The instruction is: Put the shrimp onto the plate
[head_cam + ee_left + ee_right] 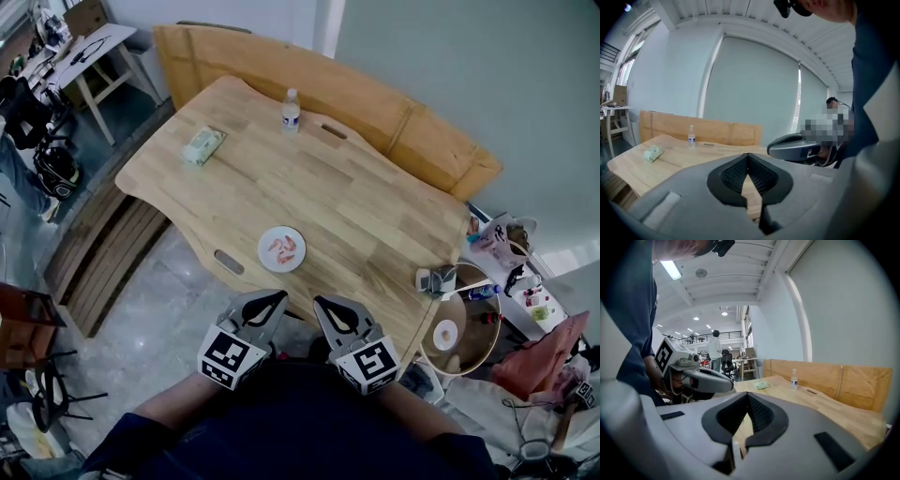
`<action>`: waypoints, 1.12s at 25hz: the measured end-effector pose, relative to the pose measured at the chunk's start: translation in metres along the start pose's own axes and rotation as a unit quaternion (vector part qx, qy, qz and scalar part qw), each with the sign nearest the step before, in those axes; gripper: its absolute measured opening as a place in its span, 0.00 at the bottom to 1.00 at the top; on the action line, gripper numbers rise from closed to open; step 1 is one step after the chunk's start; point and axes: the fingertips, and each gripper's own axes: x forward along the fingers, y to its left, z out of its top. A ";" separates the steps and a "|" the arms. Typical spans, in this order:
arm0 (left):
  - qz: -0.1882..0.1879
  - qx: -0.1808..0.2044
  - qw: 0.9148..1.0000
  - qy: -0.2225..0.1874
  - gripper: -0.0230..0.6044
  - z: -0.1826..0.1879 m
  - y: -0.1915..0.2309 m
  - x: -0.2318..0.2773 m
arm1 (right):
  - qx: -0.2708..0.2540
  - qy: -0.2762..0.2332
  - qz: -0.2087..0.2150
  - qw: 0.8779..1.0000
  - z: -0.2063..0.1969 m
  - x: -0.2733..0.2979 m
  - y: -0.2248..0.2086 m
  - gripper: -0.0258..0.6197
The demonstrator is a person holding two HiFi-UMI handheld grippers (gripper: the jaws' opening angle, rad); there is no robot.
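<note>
In the head view a small white plate (pixel 281 269) lies near the front edge of the wooden table (pixel 356 202). Pink shrimp (pixel 283 247) lie on it. My left gripper (pixel 267 302) and right gripper (pixel 334 308) hang side by side below the table's front edge, close to my body and short of the plate. Both are shut with nothing between the jaws. The left gripper (pixel 748 155) looks over the tabletop with the right gripper's body (pixel 797 146) beside it. From the right gripper (pixel 748 394) the left gripper's body (pixel 701 378) shows. Neither gripper view shows the plate.
A water bottle (pixel 291 111) stands at the table's far edge and a green packet (pixel 202 145) lies at the far left. A small white device (pixel 434 279) sits at the right corner. A wooden bench back (pixel 394 112) runs behind; a round side table (pixel 461 330) stands at right.
</note>
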 end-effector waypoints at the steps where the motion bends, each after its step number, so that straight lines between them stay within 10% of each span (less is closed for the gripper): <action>1: -0.003 0.004 1.000 -0.003 0.05 0.002 -0.004 0.000 | -0.001 0.000 0.001 1.000 0.000 0.000 0.001 0.05; 28: -0.005 0.015 1.000 0.011 0.05 -0.015 -0.013 0.012 | 0.003 0.000 0.016 1.000 -0.005 -0.007 0.007 0.05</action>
